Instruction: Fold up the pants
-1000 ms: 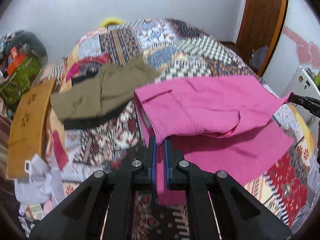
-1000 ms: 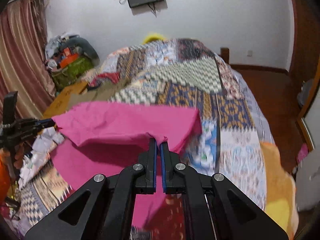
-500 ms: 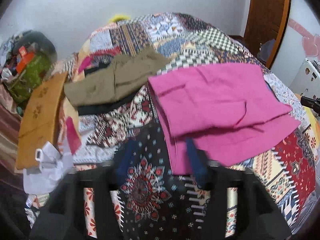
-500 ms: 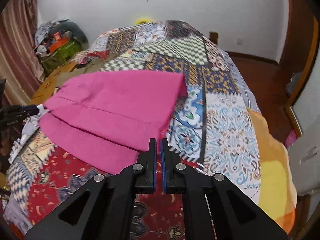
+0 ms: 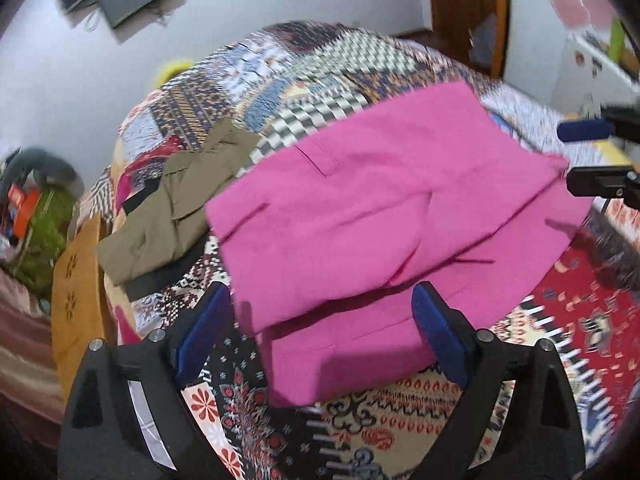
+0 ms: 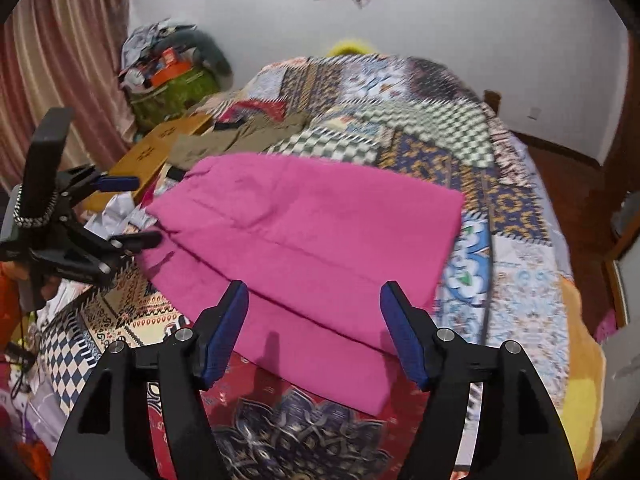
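Note:
The pink pants [image 5: 380, 208] lie folded over on the patterned bedspread [image 5: 400, 432], upper layer set back from the lower layer's near edge. They also show in the right wrist view [image 6: 312, 240]. My left gripper [image 5: 320, 320] is open and empty, its blue pads just above the near edge of the pants. My right gripper [image 6: 314, 320] is open and empty, above the pants' near edge on its side. Each gripper shows in the other's view: the right gripper [image 5: 592, 152] at the pants' right end, the left gripper [image 6: 128, 208] at their left end.
Folded olive pants [image 5: 176, 208] on a dark garment lie left of the pink pants. A tan cardboard box [image 5: 76, 296] and a pile of clutter [image 6: 172, 76] stand beside the bed's left side. A wooden door [image 5: 468, 8] is at the far right.
Both grippers have let go of the pink pants and opened. The upper layer has dropped flat onto the lower one. Both grippers have drawn back slightly.

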Action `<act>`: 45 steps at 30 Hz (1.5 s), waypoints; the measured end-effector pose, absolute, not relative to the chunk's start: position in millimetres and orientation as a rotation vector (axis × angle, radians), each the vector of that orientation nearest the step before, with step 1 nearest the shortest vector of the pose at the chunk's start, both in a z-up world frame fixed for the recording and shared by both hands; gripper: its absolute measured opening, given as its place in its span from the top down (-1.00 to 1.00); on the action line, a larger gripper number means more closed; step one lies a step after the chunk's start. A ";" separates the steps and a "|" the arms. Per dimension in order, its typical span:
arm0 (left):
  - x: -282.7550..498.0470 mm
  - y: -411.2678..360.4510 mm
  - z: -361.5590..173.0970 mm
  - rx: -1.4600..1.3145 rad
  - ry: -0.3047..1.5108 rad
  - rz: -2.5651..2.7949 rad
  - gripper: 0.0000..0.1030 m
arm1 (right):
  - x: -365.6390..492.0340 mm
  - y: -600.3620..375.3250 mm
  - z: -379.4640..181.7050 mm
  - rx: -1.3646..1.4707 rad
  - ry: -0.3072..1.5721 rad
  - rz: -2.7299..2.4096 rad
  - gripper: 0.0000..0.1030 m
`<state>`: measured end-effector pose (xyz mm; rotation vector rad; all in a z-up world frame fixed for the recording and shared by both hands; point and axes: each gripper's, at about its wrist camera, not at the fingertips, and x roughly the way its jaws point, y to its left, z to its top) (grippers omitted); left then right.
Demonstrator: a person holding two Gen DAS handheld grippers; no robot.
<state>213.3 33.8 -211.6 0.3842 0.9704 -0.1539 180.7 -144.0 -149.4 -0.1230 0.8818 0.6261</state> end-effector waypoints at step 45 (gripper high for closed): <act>198.1 17.9 -180.2 0.319 0.901 -0.239 0.69 | 179.0 -86.8 -132.8 -0.186 0.787 0.859 0.89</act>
